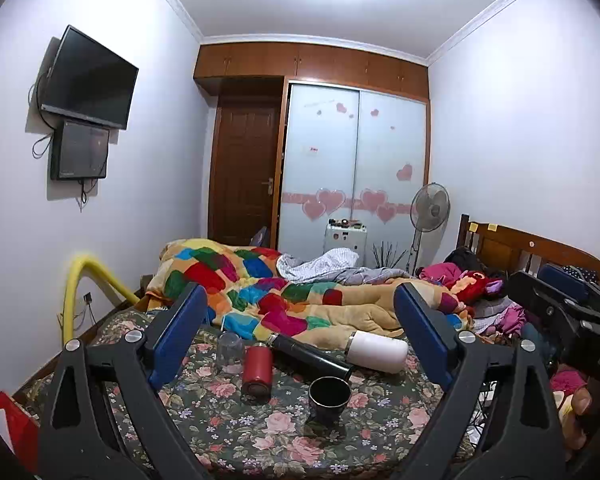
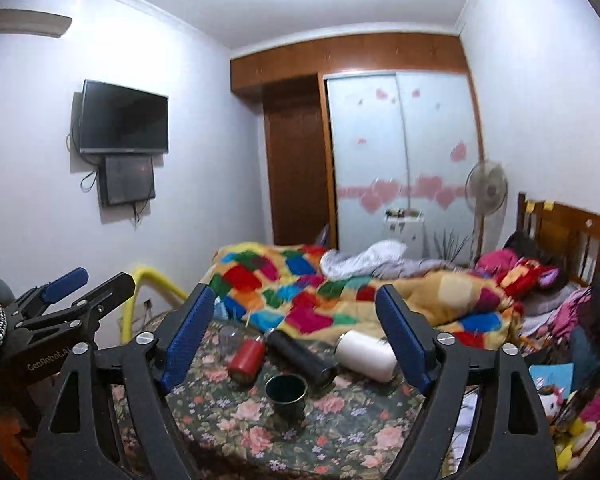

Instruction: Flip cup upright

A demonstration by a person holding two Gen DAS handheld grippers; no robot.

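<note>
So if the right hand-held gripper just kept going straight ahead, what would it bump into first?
Probably the black bottle lying on the floral bedspread, or the colourful quilt behind it if it passes above. The open right hand-held gripper looks raised, so depth is unclear.

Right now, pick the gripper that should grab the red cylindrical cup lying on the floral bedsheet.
Left, probably: both are open, but the red cylindrical cup sits more centrally before the left gripper than the right gripper.

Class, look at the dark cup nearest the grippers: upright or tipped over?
Upright. The dark cup stands on the floral bedspread with its round open mouth facing up, in both views.
</note>
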